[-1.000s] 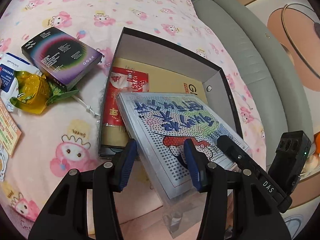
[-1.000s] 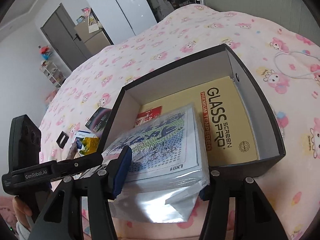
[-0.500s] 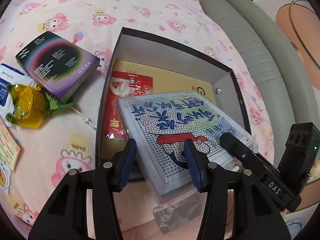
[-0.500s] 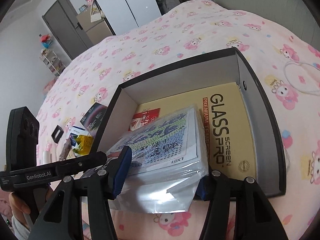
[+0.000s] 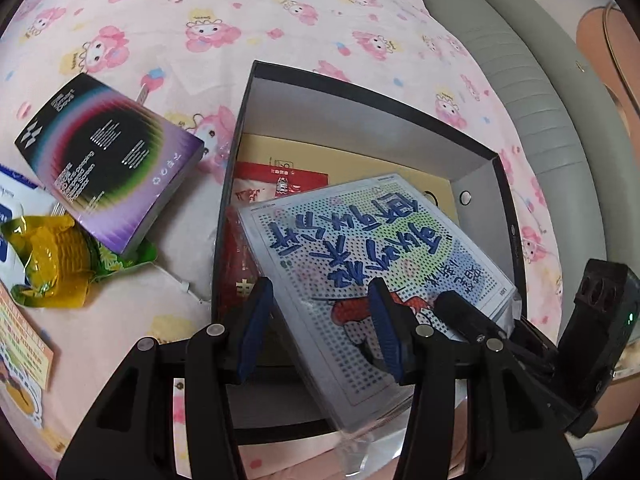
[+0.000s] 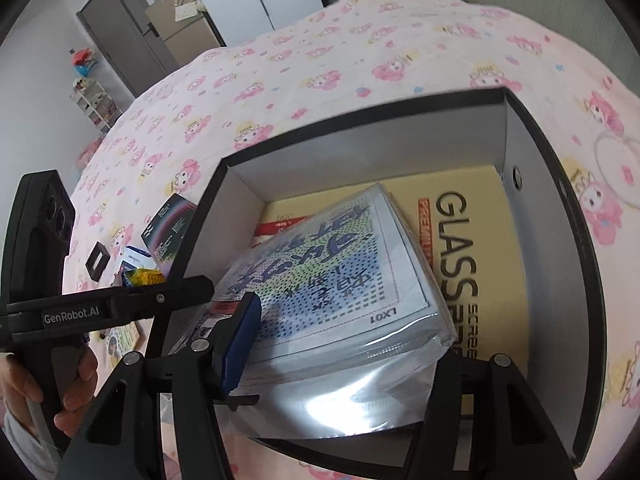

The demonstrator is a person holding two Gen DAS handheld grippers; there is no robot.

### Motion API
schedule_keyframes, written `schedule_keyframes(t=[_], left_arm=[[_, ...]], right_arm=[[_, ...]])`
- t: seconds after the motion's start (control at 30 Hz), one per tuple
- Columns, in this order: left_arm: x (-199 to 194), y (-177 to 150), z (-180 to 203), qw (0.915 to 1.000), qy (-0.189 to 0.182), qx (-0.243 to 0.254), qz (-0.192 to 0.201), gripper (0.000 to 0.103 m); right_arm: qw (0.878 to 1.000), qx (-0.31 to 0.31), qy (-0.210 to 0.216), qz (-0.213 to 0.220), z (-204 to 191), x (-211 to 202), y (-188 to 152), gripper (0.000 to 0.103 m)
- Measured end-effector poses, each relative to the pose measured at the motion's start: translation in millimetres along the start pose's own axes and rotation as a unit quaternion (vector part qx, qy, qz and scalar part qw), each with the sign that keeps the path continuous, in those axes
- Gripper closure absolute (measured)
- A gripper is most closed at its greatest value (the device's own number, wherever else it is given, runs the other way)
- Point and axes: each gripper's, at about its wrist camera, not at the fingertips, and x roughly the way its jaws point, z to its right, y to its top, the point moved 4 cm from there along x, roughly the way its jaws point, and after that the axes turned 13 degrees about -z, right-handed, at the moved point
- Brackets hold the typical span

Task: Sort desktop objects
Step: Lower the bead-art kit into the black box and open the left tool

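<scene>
A clear plastic bag with a dotted blue-lettered craft kit (image 5: 360,264) hangs tilted over the open black box (image 5: 360,104). My right gripper (image 6: 340,344) is shut on the kit (image 6: 332,280), one blue pad at its left edge, the other finger hidden behind the bag. My left gripper (image 5: 320,328) is open; its right finger lies over the kit and its left finger beside it, over the box's near wall. In the box (image 6: 556,208) lie a yellow GLASS PRO package (image 6: 480,248) and a red packet (image 5: 280,184).
On the pink cartoon bedsheet left of the box lie a purple-black box (image 5: 108,160), a yellow-green snack bag (image 5: 56,264), a white-blue pack (image 5: 16,204) and a card (image 5: 20,344). A grey padded headboard (image 5: 540,92) runs on the right. A white cable (image 6: 612,152) lies right of the box.
Both grippers and the kit have moved forward and down, so the kit now sits further inside the box. The right grip on it has not changed.
</scene>
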Motion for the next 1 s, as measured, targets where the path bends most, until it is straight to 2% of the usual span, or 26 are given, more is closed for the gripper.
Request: schedule_keyframes(t=[0.2,0.3,0.47,0.57,0.63,0.8,1.0], left_arm=[[5.4,-7.9,5.0,0.9996,-0.011,0.024,-0.003,0.053],[-1.6,-8.8,3.6,0.9989,-0.039,0.025,-0.005,0.053],[-10.4,-11.8,4.2,0.9985,-0.043,0.033,0.007,0.053],[-7.4,-15.2,5.6,0.9979,-0.054,0.035,-0.002,0.053],[-6.0,-17.1,4.6,0.9981,-0.049,0.038,-0.004,0.053],[0.6,-16.7,-3.6,0.9987,-0.043,0.028,-0.007,0.054],[4.6,-16.7,-0.2,0.9988,-0.028,0.040,-0.003,0.054]], right_arm=[[0.999,0.016,0.024,-0.020,14.6,-13.0,-4.1,0.044],[1.000,0.014,0.002,-0.005,19.0,-30.5,-7.3,0.044],[0.998,-0.006,-0.049,0.029,25.6,-50.6,-11.0,0.044],[0.999,0.000,-0.047,0.017,28.5,-42.0,-8.4,0.044],[0.999,-0.008,-0.048,0.012,26.3,-32.9,-5.7,0.044],[0.996,0.009,-0.087,-0.031,30.0,1.1,6.3,0.044],[0.994,0.014,-0.074,-0.080,23.2,31.6,9.8,0.042]])
